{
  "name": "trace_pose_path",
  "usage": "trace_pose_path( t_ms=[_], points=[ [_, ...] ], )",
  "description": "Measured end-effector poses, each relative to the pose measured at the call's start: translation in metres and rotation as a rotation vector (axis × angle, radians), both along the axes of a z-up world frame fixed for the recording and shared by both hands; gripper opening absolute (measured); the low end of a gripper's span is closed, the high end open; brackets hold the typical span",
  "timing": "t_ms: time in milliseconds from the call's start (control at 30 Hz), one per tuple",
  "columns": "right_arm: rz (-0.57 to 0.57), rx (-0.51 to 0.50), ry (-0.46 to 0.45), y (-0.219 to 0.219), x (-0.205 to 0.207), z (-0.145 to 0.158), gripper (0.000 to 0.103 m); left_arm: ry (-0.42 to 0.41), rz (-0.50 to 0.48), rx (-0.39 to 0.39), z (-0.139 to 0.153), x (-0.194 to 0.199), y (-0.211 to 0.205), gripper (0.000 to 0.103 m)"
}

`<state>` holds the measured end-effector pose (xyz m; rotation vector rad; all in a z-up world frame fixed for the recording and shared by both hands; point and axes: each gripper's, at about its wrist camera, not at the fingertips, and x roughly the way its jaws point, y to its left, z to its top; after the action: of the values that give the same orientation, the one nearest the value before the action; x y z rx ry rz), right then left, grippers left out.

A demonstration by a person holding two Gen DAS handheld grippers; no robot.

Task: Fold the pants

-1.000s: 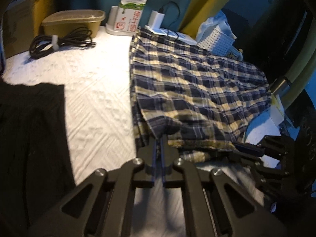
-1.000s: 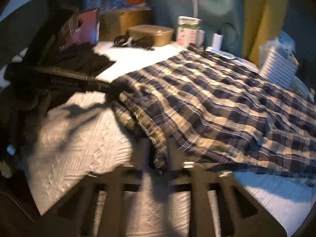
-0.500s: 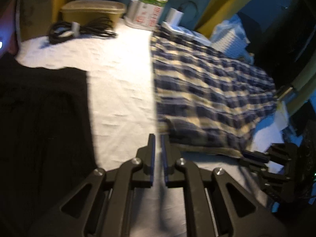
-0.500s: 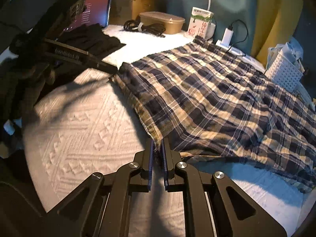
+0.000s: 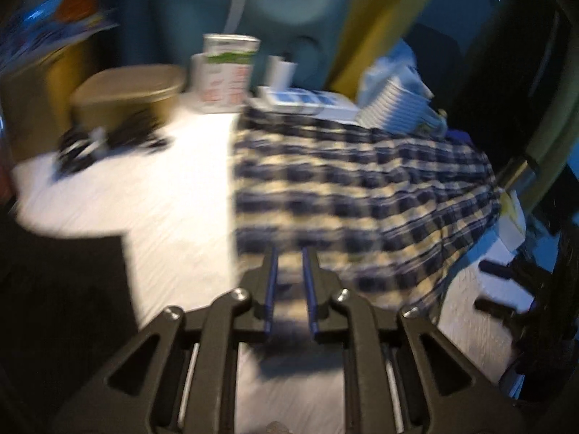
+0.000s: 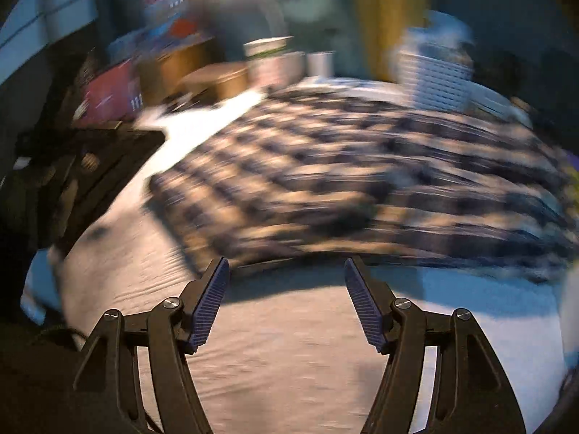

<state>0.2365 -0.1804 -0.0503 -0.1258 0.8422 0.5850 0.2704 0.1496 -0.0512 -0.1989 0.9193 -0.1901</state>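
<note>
Both wrist views, motion-blurred. The plaid pants point(image 5: 347, 188) lie spread flat on the white textured bed cover point(image 5: 173, 217), their near edge just ahead of both grippers and their far end reaching toward the clutter at the back.

Change over the last second: one second ago each gripper was closed on the near edge of the pants; half a second ago the right was still pinching that edge while the left stood closed just beside it. Now both have let go. The right gripper point(image 6: 286, 302) has its fingers point(image 6: 211, 302) spread wide, holding nothing; they stand over bare bed cover, short of the pants' hem and not touching it. The left gripper point(image 5: 289, 291) has its fingers point(image 5: 270, 289) parted only narrowly; plaid cloth shows in the gap, but blur hides whether the tips touch the fabric or merely hover above it.

Reading for the task: the release suggests that a fold or a straightening pull has been laid down and the hands are repositioning. How many folds are complete cannot be told from these views; the garment covers a broad area, so further folding probably remains.

Surroundings, left wrist view: a black garment point(image 5: 61, 289) on the near left of the bed, a coiled black cable point(image 5: 105, 141) before a tan lidded container point(image 5: 126, 97), a carton point(image 5: 228, 72), and a white basket point(image 5: 391, 101) at the far right.
</note>
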Motion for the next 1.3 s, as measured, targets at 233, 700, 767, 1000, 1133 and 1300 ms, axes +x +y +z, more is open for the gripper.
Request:
trace_pose_path(
  t_ms=[233,700,767,1000,1133,1300],
  points=[
    [-0.212,0.031,-0.048,-0.068,0.030,0.005,0.069,0.094,-0.098,0.048,-0.024,0.054,-0.052,0.016],
    [-0.120,-0.185,-0.007,-0.056,0.070,-0.041,0.069,0.173,-0.078,0.199,-0.043,0.067,-0.061,0.016],
    [-0.135,-0.167,-0.001,-0.070,0.060,-0.041,0.069,0.157,-0.101,0.191,-0.036,0.067,-0.073,0.016],
    [-0.320,-0.086,-0.001,-0.125,0.027,-0.030,0.070,0.107,-0.320,0.096,-0.018,0.068,-0.160,0.016],
    [-0.415,-0.030,0.003,-0.152,0.017,-0.029,0.070,0.145,-0.362,0.149,-0.042,0.075,-0.195,0.016],
    [-0.470,0.042,0.031,-0.166,0.025,-0.031,0.070,0.147,-0.354,0.156,-0.041,0.075,-0.192,0.016]
  ],
)
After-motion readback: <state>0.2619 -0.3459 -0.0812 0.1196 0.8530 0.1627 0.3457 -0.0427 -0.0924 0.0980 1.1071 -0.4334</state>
